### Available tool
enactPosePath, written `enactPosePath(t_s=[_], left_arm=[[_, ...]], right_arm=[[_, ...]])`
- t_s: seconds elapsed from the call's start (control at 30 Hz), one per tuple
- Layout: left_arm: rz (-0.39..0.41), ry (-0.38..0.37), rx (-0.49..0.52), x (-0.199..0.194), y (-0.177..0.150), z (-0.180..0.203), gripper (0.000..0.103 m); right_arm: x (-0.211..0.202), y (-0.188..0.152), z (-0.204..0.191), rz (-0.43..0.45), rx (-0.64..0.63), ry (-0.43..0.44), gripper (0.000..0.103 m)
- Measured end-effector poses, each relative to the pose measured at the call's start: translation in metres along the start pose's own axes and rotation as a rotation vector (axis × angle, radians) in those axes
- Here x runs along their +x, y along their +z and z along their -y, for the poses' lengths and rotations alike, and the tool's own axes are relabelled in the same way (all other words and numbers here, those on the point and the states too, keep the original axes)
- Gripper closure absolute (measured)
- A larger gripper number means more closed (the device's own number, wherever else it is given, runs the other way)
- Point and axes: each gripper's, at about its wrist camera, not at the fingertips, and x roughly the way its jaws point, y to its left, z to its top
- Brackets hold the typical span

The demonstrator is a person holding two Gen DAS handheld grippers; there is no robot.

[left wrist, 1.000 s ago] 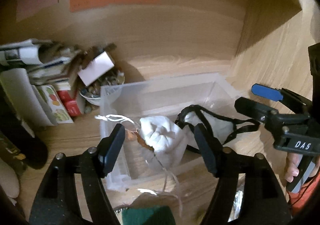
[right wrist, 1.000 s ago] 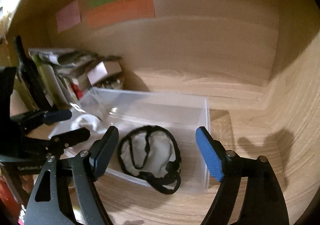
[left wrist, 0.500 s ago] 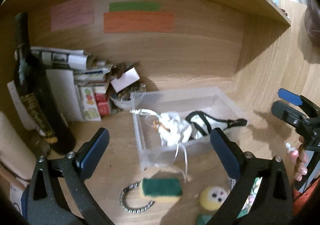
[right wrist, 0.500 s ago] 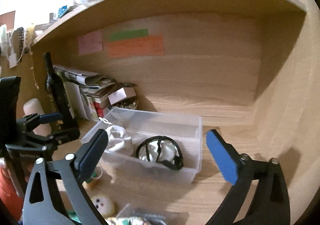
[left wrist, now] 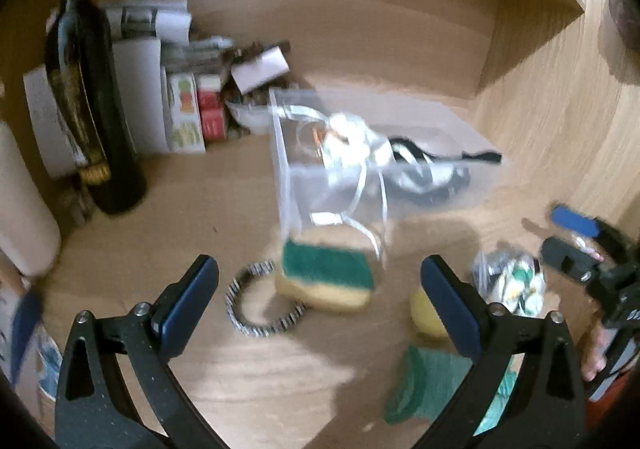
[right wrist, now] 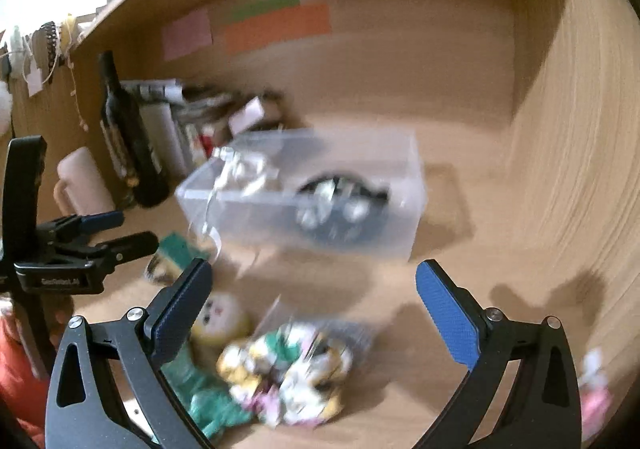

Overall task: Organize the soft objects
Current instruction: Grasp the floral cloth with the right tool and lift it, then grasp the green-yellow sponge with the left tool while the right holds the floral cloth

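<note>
1. The left gripper (left wrist: 319, 289) is hanging with its jaws spread wide and nothing between them, above the green-and-yellow sponge (left wrist: 326, 281) that is lying on the wooden desk (left wrist: 160, 209) just in front of the clear plastic bin (left wrist: 288, 185).
2. The right gripper (right wrist: 313, 303) is likewise gaping and empty, hovering over a clear bag of small plush toys (right wrist: 292, 365), with a yellow round toy (right wrist: 218, 319) and a green cloth (right wrist: 200, 397) beside it.
3. The sponge is looking light and squashy; pinching it across its short sides near the middle should be holding it without slipping. The bag is looking slick and shapeless, so gathering a fold of plastic near the top seems the safer hold.
4. The white drawstring pouch (left wrist: 348, 137) and the black-strapped mask (left wrist: 424, 169) are sitting inside the bin, the pouch's ribbons trailing over the wall.
5. Compared with a second ago, both grippers are standing farther back from the bin, so the loose desk items, unseen then, are now showing; both views are blurring with motion.
</note>
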Motion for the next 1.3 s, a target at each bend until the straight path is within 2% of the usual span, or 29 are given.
enactPosePath(t_s=[0.13,0.17,0.23,0.3,0.37,0.4,0.43,0.5,0.6,0.7,0.83,0.9,0.97,1.03,1.13,1.17,1.3], left_arm=[[-0.055,-0.01,-0.006,0.01,-0.014,0.002,0.001],[-0.058,-0.008,-0.004,0.011,-0.015,0.002,0.001],[-0.051,0.005,0.008,0.012,-0.016,0.004,0.001],[-0.035,0.017,0.019,0.012,-0.015,0.006,0.004],[-0.035,0.014,0.026,0.013,-0.011,0.006,0.017],[-0.04,0.005,0.03,0.014,-0.01,0.007,0.019],[-0.042,-0.003,0.034,0.015,-0.009,0.008,0.019],[-0.051,-0.01,0.041,0.022,-0.007,0.008,0.019],[-0.074,0.008,0.043,0.032,-0.004,0.005,0.019],[-0.087,0.017,0.034,0.039,-0.001,0.0,0.019],[-0.094,-0.031,0.05,0.042,0.001,0.0,0.019],[-0.08,-0.035,0.054,0.041,0.002,0.001,0.025],[-0.086,-0.039,0.066,0.043,0.002,0.002,0.045],[-0.077,-0.032,0.07,0.042,0.001,0.004,0.048],[-0.048,-0.021,0.086,0.034,0.001,0.007,0.063],[-0.039,-0.022,0.086,0.032,0.002,0.006,0.072],[-0.011,-0.028,0.074,0.02,0.006,0.005,0.079]], right_arm=[[0.009,-0.018,0.003,-0.053,0.03,-0.001,0.002],[0.009,-0.021,0.004,-0.057,0.032,-0.003,0.006],[0.008,-0.024,0.006,-0.067,0.033,0.0,0.017],[0.007,-0.024,0.008,-0.072,0.034,0.002,0.035],[0.004,-0.024,0.009,-0.067,0.027,-0.011,0.043],[0.003,-0.024,0.008,-0.066,0.016,-0.015,0.047],[0.002,-0.024,0.007,-0.063,0.0,-0.023,0.049],[0.005,-0.025,0.006,-0.067,-0.026,-0.031,0.064],[0.01,-0.025,0.008,-0.079,-0.029,-0.009,0.078],[0.006,-0.023,0.01,-0.061,-0.025,-0.008,0.088],[-0.003,-0.016,0.014,-0.01,-0.002,-0.011,0.091],[-0.009,-0.011,0.016,0.029,0.005,-0.029,0.092],[-0.015,-0.004,0.019,0.062,0.014,-0.025,0.092],[-0.017,0.002,0.02,0.082,0.016,-0.027,0.092],[-0.02,0.013,0.02,0.111,0.008,-0.032,0.092],[-0.021,0.016,0.02,0.12,0.008,-0.03,0.092],[-0.022,0.026,0.019,0.147,0.001,-0.013,0.092]])
